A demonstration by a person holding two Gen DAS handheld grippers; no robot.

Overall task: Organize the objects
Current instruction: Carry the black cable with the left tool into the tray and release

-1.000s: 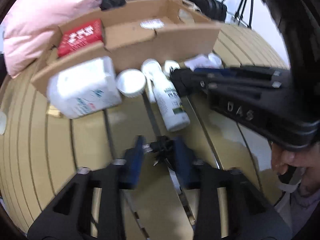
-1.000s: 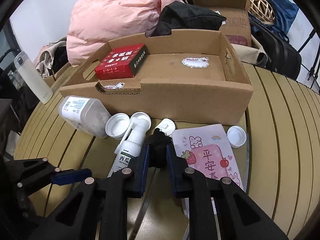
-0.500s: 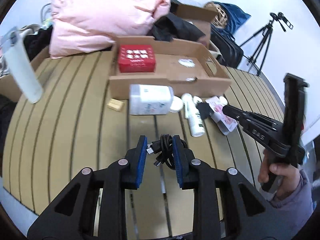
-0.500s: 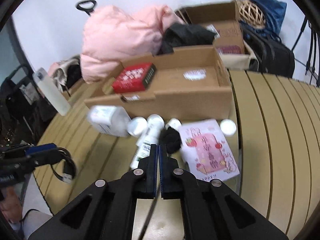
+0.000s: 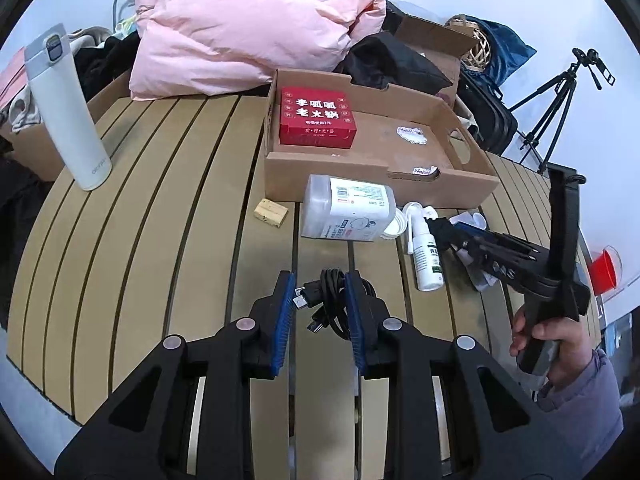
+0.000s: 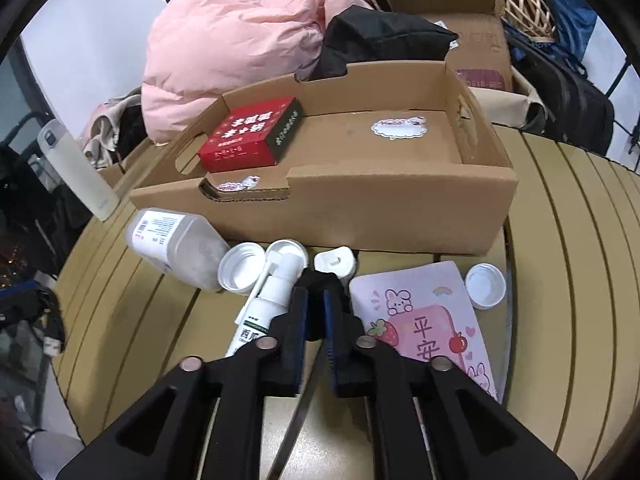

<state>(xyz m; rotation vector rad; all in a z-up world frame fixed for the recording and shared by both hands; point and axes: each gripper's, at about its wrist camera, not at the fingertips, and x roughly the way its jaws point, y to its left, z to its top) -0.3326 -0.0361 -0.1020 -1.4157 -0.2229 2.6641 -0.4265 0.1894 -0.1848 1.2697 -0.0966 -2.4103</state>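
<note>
My left gripper [image 5: 319,285] is shut on a coiled black USB cable [image 5: 328,300] and holds it above the slatted table. An open cardboard tray [image 5: 376,178] [image 6: 400,208] holds a red box [image 5: 317,117] [image 6: 252,134]. In front of the tray lie a large white jar [image 5: 348,214] [image 6: 176,244] on its side, a white spray bottle [image 5: 424,252] [image 6: 268,300], white lids [image 6: 242,266] and a pink card [image 6: 428,320]. My right gripper [image 6: 316,300] is shut, or nearly so, with a small black object [image 6: 318,278] at its tips, low over the spray bottle.
A white thermos [image 5: 66,108] stands at the table's far left. A small tan block [image 5: 271,211] lies left of the jar. A pink quilt [image 5: 248,28], black bags and another cardboard box [image 6: 460,20] sit behind the tray. A tripod [image 5: 560,96] stands at the right.
My left gripper has lifted and pulled back from the table with the cable. My right gripper closed from partly open, drew back, then moved in toward the bottle and the black object.
</note>
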